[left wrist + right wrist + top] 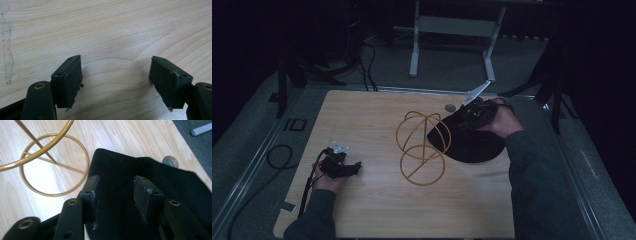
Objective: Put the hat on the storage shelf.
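- We see the tabletop (377,210) bare under our left tongs (116,75), which sit released and empty.
- The black hat (150,170) lies flat beneath our right tongs (116,195), jaws parted over its cloth, not yet gripping.
- The gold wire stand (422,147) stands just beside the right tongs, unloaded; we judge lifting and hanging remain.

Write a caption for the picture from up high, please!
A person's right hand-held gripper reaches over a black cloth beside a gold wire stand on a wooden table.
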`<action>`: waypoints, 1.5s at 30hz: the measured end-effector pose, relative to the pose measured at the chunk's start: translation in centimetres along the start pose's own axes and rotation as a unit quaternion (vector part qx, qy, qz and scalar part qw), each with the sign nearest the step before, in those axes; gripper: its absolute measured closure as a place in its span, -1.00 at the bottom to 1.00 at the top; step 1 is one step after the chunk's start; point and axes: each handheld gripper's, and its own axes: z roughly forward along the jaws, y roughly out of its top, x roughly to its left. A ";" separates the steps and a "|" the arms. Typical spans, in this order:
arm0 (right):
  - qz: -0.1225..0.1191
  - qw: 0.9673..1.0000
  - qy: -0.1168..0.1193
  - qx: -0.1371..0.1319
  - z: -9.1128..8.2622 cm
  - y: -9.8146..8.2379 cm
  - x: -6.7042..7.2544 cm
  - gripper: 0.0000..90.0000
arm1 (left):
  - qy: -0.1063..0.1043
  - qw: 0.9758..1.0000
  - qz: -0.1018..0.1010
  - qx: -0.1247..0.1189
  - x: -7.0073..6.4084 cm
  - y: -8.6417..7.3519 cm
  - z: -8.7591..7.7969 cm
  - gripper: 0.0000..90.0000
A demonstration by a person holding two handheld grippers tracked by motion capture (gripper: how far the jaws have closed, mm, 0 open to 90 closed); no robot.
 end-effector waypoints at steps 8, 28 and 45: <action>-0.020 0.999 -0.020 0.028 0.1 1.8 -0.8 -0.04 | -0.001 1.000 -0.001 -0.001 0.0 0.0 0.0 -0.40; -0.006 0.998 -0.021 0.066 4.1 5.2 -2.3 -0.12 | -0.002 1.000 0.002 -0.001 0.0 0.0 0.0 -0.40; 0.002 0.996 -0.033 0.085 5.6 5.6 -2.5 -0.24 | -0.002 1.000 0.002 -0.002 0.0 0.0 0.0 -0.40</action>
